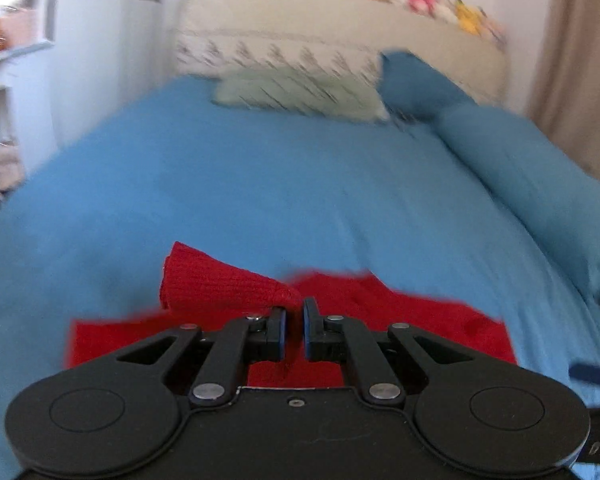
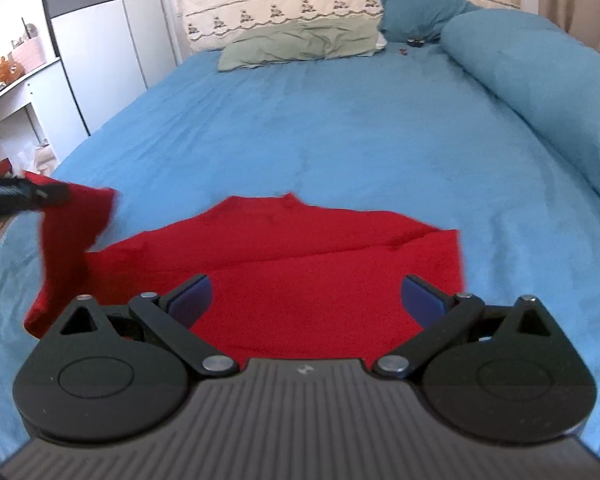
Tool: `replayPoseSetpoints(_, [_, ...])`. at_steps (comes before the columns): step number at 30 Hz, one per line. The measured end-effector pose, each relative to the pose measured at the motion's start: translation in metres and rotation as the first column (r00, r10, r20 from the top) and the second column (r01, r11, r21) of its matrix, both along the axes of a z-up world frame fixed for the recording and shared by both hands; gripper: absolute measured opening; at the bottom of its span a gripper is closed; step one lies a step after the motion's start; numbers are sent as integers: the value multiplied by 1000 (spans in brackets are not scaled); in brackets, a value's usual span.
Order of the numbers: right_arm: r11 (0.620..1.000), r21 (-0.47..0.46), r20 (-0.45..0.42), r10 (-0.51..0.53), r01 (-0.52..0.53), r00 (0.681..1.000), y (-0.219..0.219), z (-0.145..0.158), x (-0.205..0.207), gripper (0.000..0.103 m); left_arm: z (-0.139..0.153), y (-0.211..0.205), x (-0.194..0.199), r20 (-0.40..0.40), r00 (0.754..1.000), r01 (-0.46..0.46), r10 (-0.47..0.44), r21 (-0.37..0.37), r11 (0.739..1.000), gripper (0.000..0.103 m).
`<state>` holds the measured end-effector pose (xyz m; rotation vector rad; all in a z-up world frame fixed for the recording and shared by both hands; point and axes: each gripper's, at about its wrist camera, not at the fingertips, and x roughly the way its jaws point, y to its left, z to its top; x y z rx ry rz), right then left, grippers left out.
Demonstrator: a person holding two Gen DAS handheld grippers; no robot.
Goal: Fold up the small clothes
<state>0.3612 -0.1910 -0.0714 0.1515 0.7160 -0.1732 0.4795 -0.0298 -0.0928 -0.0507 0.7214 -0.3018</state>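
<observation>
A small red knit sweater (image 2: 300,264) lies on the blue bed sheet (image 2: 340,128), its right side folded over the body. My left gripper (image 1: 294,308) is shut on the sweater's left sleeve (image 1: 220,284) and holds it lifted above the sweater body (image 1: 420,312). In the right wrist view the left gripper (image 2: 48,194) shows at the far left with the red sleeve (image 2: 76,236) hanging from it. My right gripper (image 2: 306,292) is open and empty, just above the near part of the sweater.
A green pillow (image 2: 300,42) and a cream embroidered pillow (image 2: 280,4) lie at the head of the bed. A rolled blue duvet (image 2: 540,80) runs along the right side. A white cupboard and shelves (image 2: 80,60) stand to the left.
</observation>
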Motion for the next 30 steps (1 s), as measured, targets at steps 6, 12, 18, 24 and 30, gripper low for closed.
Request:
replayPoseSetpoints(6, [1000,-14,-40,17,-18,999,-53,-17,-15,103,-72,-77,-7,-119,990,88,-78,81,993,8])
replayPoseSetpoints(12, [998,8,-75,60,-60,995,-76,-39,-17,103,-110,-96,-10,-175,981,105,-82,129,986,21])
replayPoseSetpoints(18, [992,16,-62,127,-127,990,-77,-33,-8,103,-82,-70,-31,-155,985,96,-81,94,991,70])
replayPoseSetpoints(24, [968,21,-74,250,-250,965,-49,-16,13,103,-57,-4,-54,-172,982,-53,78,148,987,72])
replayPoseSetpoints(30, [925,-35,-99,375,-379,922,9,-29,50,103,-60,60,-57,-202,958,-171,203,164,972,72])
